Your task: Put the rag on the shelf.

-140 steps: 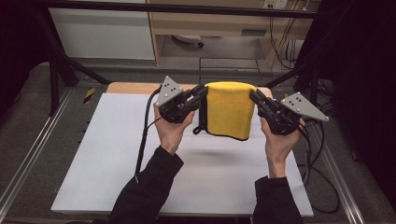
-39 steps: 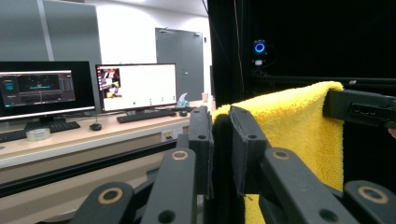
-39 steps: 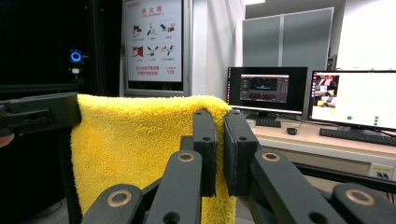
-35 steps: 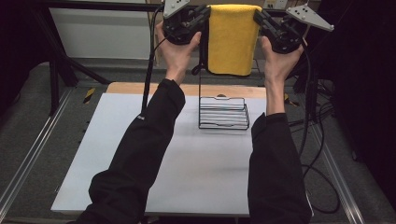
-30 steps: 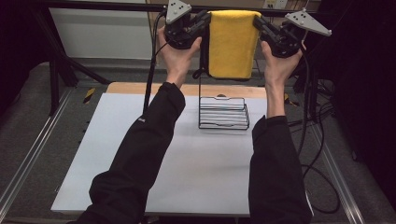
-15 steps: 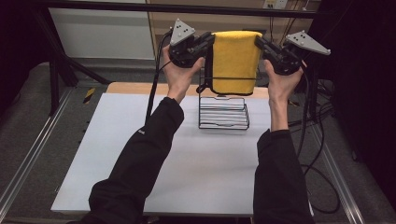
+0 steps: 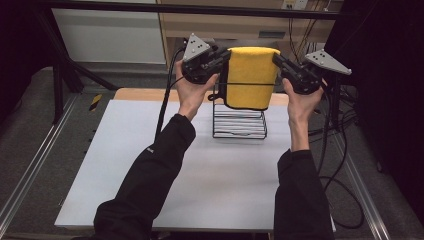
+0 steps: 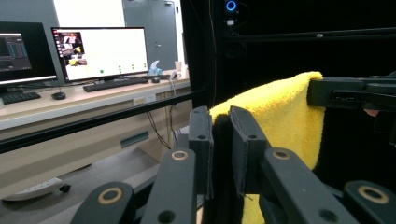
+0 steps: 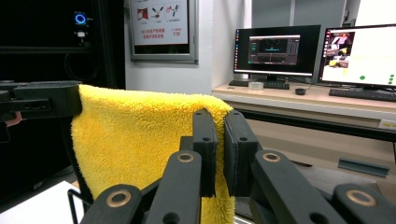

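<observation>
Stretching across the near half, the white table point(image 7: 150, 165) lies bare under both sleeves. Farther on, the black wire rack point(image 7: 239, 122) stands upright on it. Directly above the rack, a yellow towel point(image 7: 248, 75) is held folded over and hanging, its lower edge overlapping the rack's top in the high view. The left gripper point(image 7: 226, 56) is clamped on one top corner, the right gripper point(image 7: 276, 59) on the other. The draping step appears to be in hand; next, an even lowering is called for, so that the fold settles onto the rack's top bar.
</observation>
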